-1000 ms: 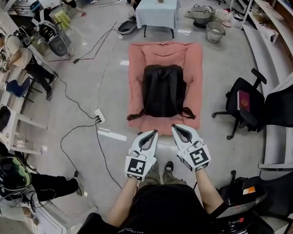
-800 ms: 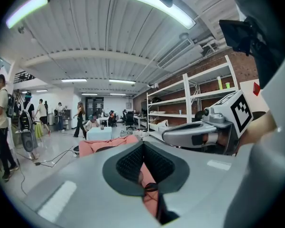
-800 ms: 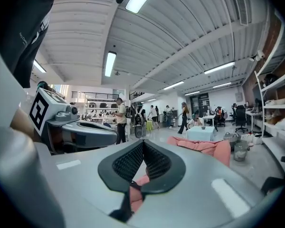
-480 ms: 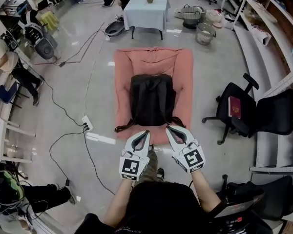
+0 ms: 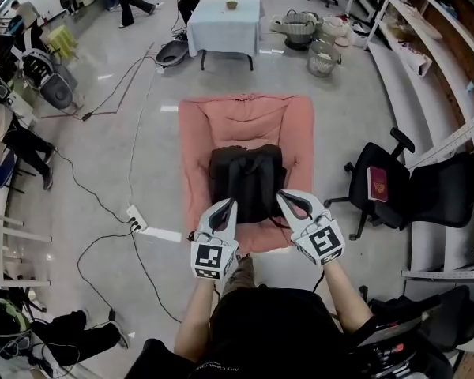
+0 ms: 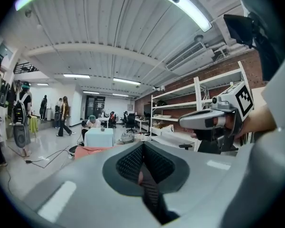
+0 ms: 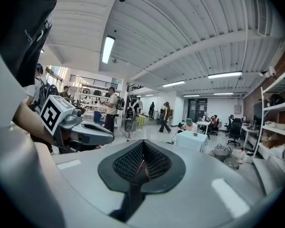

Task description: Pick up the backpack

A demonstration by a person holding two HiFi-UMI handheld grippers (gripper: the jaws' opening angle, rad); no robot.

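At centre frame, the backpack [image 5: 246, 172] lies flat on the pink cushion [image 5: 245, 121]. Your left gripper [image 5: 230, 204] and right gripper [image 5: 284, 197] hover at its lower corners, jaws pressed together, empty. Expect a soft, sagging load; pinch firm webbing at that lower edge.
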